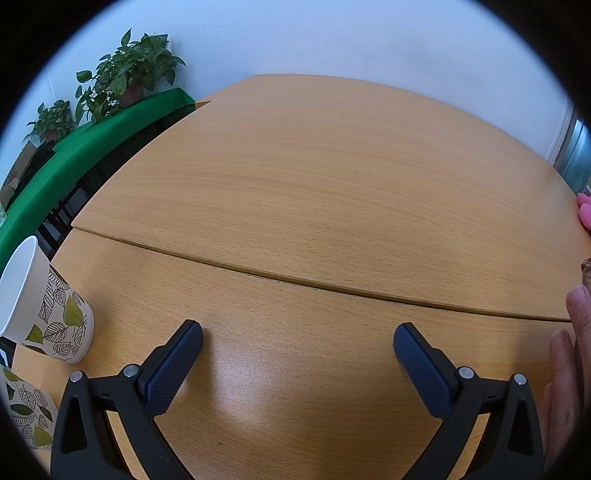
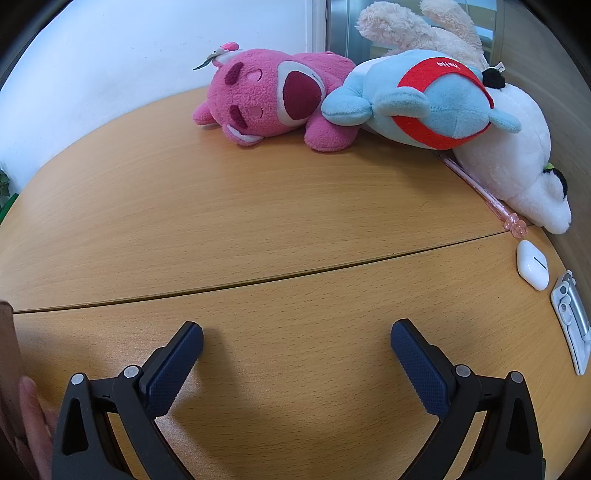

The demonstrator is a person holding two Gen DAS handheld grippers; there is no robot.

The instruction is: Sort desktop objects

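Note:
In the left wrist view my left gripper (image 1: 297, 339) stands open over bare wooden table (image 1: 314, 184), holding nothing. A leaf-patterned paper cup (image 1: 44, 310) stands at the far left, with a second one (image 1: 26, 417) below it at the frame edge. In the right wrist view my right gripper (image 2: 297, 338) is open and empty above the table (image 2: 221, 221). At the back lie a pink plush bear (image 2: 269, 96), a blue plush with a red band (image 2: 421, 99), a white plush (image 2: 517, 155) and a beige plush (image 2: 413, 29). A pink pen (image 2: 480, 188), a white earbud case (image 2: 532, 264) and a white clip-like item (image 2: 572, 321) lie at the right.
A seam (image 1: 314, 284) runs across the table between two tabletops. A green-covered bench (image 1: 92, 136) with potted plants (image 1: 129, 70) stands to the left. A person's hand (image 1: 569, 369) shows at the right edge of the left view, and fingers (image 2: 33, 424) at the right view's lower left.

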